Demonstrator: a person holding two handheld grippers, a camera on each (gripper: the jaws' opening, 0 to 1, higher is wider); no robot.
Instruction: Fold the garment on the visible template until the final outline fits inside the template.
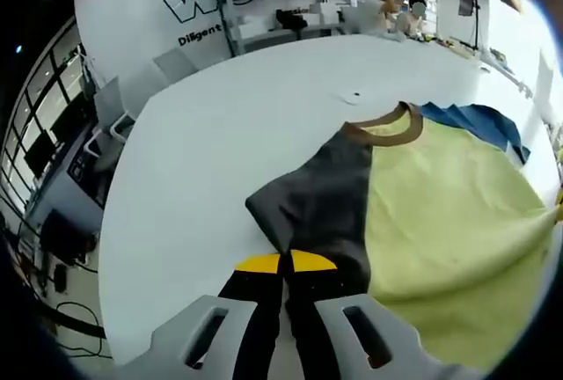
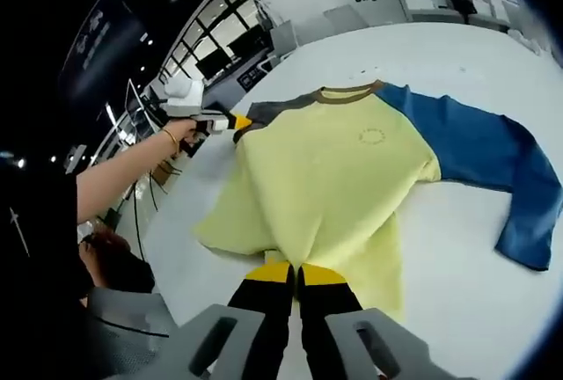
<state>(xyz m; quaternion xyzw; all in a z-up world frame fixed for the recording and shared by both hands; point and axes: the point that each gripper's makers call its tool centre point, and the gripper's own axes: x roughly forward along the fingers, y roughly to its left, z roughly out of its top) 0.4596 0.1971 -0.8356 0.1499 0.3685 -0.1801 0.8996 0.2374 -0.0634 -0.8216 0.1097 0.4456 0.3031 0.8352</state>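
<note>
Both grippers' fingers (image 1: 283, 267) (image 2: 295, 273) pinch garment (image 2: 330, 164) edges; bare white table (image 1: 220, 134) surrounds it.

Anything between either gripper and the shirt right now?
Nothing visible. The left gripper is shut on the grey sleeve; the right gripper is shut on the yellow hem of the garment. The white table around it looks bare.
</note>
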